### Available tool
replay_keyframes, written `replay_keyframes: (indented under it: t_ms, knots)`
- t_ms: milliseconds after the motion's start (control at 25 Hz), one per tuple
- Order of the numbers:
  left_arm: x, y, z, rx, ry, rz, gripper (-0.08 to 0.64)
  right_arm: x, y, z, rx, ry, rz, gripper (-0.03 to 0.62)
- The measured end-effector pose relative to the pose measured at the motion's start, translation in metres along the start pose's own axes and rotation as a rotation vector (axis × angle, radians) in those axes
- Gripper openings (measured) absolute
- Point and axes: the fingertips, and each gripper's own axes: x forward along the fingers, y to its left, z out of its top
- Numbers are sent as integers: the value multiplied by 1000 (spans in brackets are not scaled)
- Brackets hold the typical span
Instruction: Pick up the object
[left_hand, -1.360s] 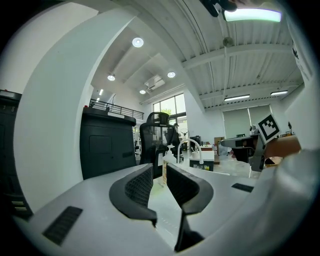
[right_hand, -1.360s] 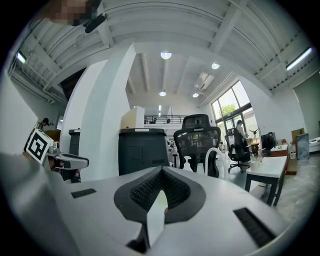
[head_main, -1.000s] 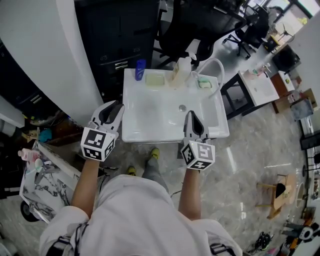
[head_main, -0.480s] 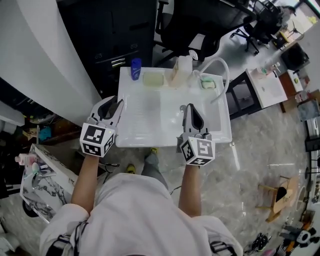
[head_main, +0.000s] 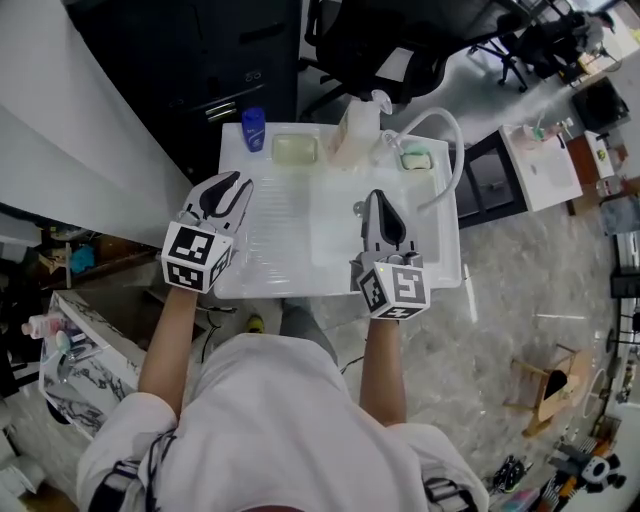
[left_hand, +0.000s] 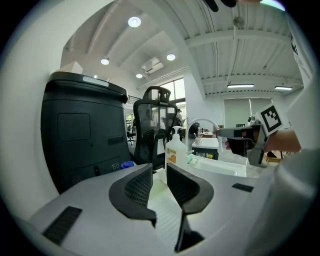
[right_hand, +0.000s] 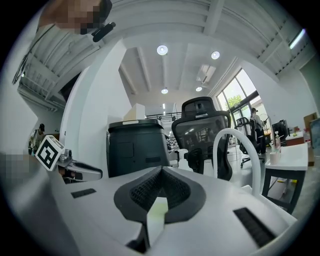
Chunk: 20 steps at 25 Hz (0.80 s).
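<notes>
A white sink unit (head_main: 330, 250) stands in front of me. Along its back edge sit a blue bottle (head_main: 254, 129), a pale green soap bar (head_main: 294, 149), a pump soap bottle (head_main: 358, 130) and a small green item (head_main: 414, 160). A curved white faucet (head_main: 447, 150) arches at the right. My left gripper (head_main: 228, 192) hovers over the sink's left part, jaws a little apart and empty. My right gripper (head_main: 375, 200) hangs over the basin, jaws closed on nothing. The left gripper view shows the pump bottle (left_hand: 175, 152) and blue bottle (left_hand: 127, 164) beyond the jaws.
A black cabinet (head_main: 230, 50) and a black office chair (head_main: 370, 40) stand behind the sink. A white pillar (head_main: 90, 100) rises at the left. A small white table (head_main: 540, 165) is at the right, a cluttered marble-topped cart (head_main: 60, 350) at the lower left.
Both grippers have moved forward over the sink; the left one went from beside the left rim to above the sink top. Neither gripper's jaws changed.
</notes>
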Motion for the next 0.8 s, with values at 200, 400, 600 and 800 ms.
replay_keyframes:
  t_ms: [200,400,600,800]
  knots:
    - [48,-1,-7,33,53,-39,81,26,-16,-8,17,12,24,6]
    - [96,-8,-26,119,131,-80,81,47,-28,-22,37,33,37,6]
    - [141,-20,-48,188,202,-137,81,62,-39,-39,61,54,45,6]
    - [180,-20,-79,266,294,-181,83,75,-46,-53,80,69,56,6]
